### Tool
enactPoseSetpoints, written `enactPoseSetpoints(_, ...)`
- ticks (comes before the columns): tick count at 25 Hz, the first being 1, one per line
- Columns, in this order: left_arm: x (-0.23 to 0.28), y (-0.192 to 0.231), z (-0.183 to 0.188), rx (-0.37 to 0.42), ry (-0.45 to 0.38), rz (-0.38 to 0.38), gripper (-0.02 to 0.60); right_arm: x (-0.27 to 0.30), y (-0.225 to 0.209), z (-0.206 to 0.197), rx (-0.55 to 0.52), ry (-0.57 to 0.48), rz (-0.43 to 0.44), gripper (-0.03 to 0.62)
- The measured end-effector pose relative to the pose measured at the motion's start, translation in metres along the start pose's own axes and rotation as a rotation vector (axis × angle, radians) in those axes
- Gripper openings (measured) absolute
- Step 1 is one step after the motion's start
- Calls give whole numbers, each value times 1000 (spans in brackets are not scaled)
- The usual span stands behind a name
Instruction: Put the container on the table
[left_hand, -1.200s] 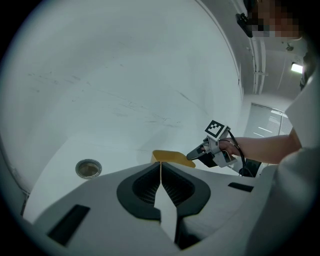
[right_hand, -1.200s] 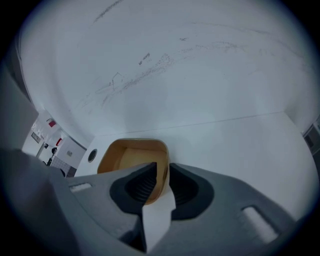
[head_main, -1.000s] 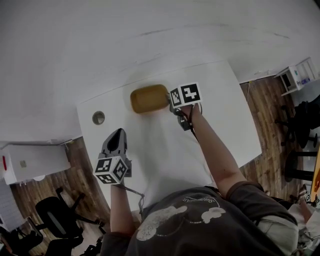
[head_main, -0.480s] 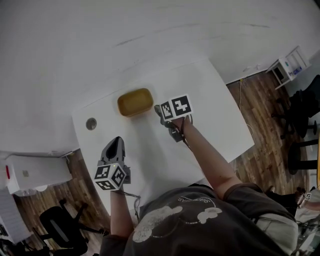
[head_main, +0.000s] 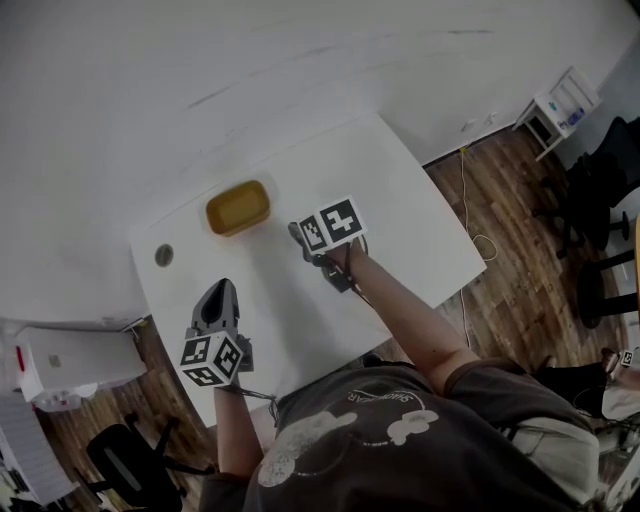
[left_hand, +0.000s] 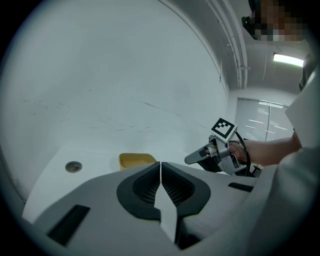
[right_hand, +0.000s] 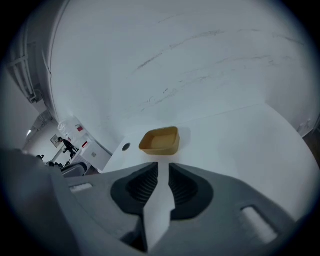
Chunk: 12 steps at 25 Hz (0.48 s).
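Observation:
A yellow rectangular container (head_main: 238, 207) stands upright and empty on the white table (head_main: 400, 200), near its far edge. My right gripper (head_main: 296, 231) hovers just right of it, apart from it, with a narrow gap between its jaws and nothing held. In the right gripper view the container (right_hand: 160, 141) lies straight ahead of the right gripper (right_hand: 163, 166). My left gripper (head_main: 222, 288) is over the table's near left part, jaws pressed together and empty. The left gripper view shows the left gripper (left_hand: 160, 164), the container (left_hand: 136, 159) beyond it and the right gripper (left_hand: 192, 159) to the right.
A round cable hole (head_main: 164, 255) sits in the table's left corner, left of the container. A white wall rises right behind the table. On the wood floor stand a white cabinet (head_main: 60, 355), a black office chair (head_main: 130, 462) and a white shelf unit (head_main: 555, 105).
The right gripper, at the container's right edge a second ago, has drawn back from it toward me. The container stays on the table. The left gripper has hardly moved.

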<state>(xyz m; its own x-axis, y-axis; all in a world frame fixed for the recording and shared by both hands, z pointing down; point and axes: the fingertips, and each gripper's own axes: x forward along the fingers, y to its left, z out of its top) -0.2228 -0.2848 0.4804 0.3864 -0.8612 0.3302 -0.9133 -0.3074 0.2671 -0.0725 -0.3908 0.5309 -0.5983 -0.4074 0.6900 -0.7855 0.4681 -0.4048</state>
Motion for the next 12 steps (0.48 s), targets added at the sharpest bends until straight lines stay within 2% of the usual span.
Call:
enactPoseSetpoints(1,-4,-9,-2,0,-4,2,11,-8,-1,-6,-2,-2,0,52)
enactPoseSetpoints(2,-9,-19,-4,-1,-8,5,11,-17,-2,-12,-3,-4,1,9)
enactPoseSetpoints(3,-13,-29,-6,-3,-13,7,11,-26,-3,-19,-5,-6,2,3)
enactPoseSetpoints(12,-52,-107,-25,7,-47,27,11,-102,-11,-75,-37,-12,38,0)
